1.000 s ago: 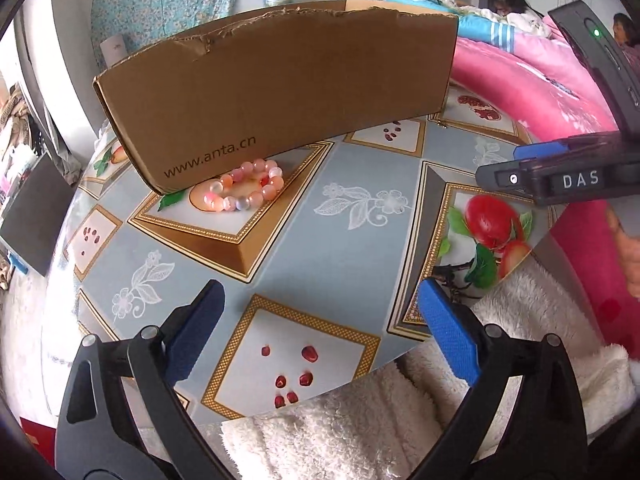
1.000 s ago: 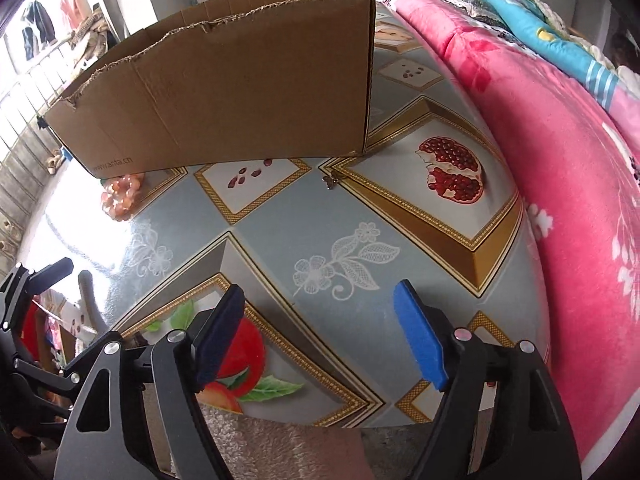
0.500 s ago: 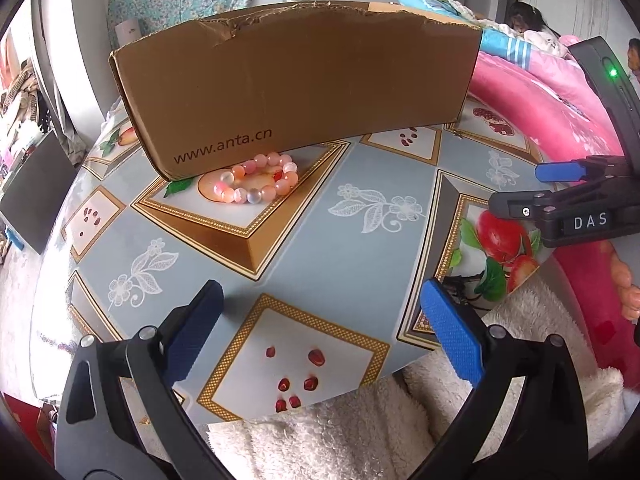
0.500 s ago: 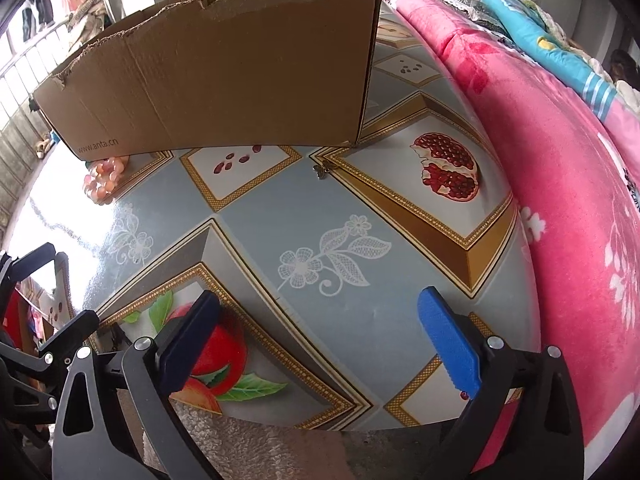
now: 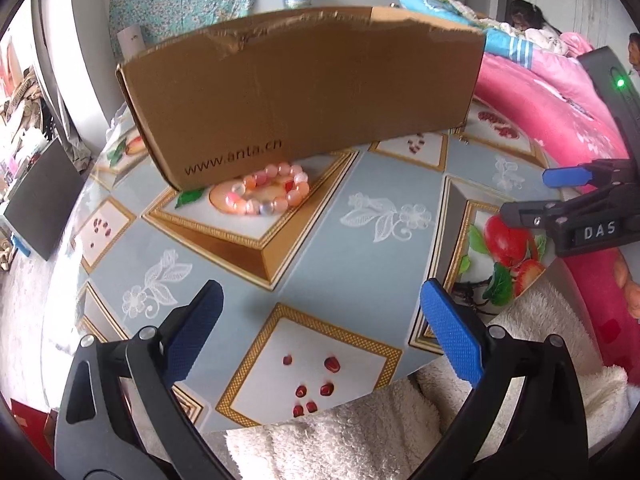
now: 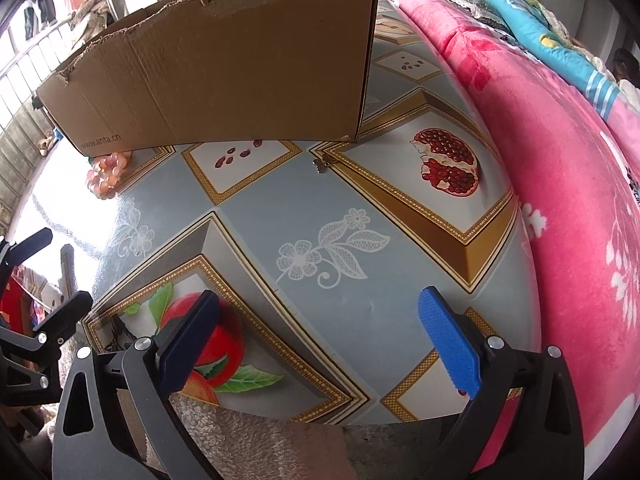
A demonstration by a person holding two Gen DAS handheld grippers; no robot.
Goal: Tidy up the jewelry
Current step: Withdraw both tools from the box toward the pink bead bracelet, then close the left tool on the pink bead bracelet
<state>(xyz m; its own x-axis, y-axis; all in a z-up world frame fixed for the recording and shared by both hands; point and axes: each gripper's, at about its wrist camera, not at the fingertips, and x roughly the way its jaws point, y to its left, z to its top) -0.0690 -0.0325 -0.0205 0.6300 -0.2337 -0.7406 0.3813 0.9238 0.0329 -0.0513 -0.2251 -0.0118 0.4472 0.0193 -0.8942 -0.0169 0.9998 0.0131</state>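
Observation:
A bracelet of pink and orange beads (image 5: pixel 268 194) lies on the patterned tablecloth, touching the foot of a tall brown cardboard box (image 5: pixel 300 92). The right wrist view shows this bracelet (image 6: pixel 106 172) at the far left of the box (image 6: pixel 224 68). A small metal trinket (image 6: pixel 320 164) lies by the box's right corner. My left gripper (image 5: pixel 320 294) stands open over the near table edge, nothing between its blue pads. My right gripper (image 6: pixel 320 300) is open wide and empty, to the right of the left one (image 6: pixel 56 272).
A pink flowered blanket (image 6: pixel 560 160) borders the table's right side. White fleece cloth (image 5: pixel 360 432) hangs at the near edge. A small dark wiry item (image 5: pixel 468 292) lies at the edge by the printed apple. A person sits far back right.
My right gripper's jaws have spread wider than a second ago. The left gripper stays open as before, and the bracelet and box have not moved.

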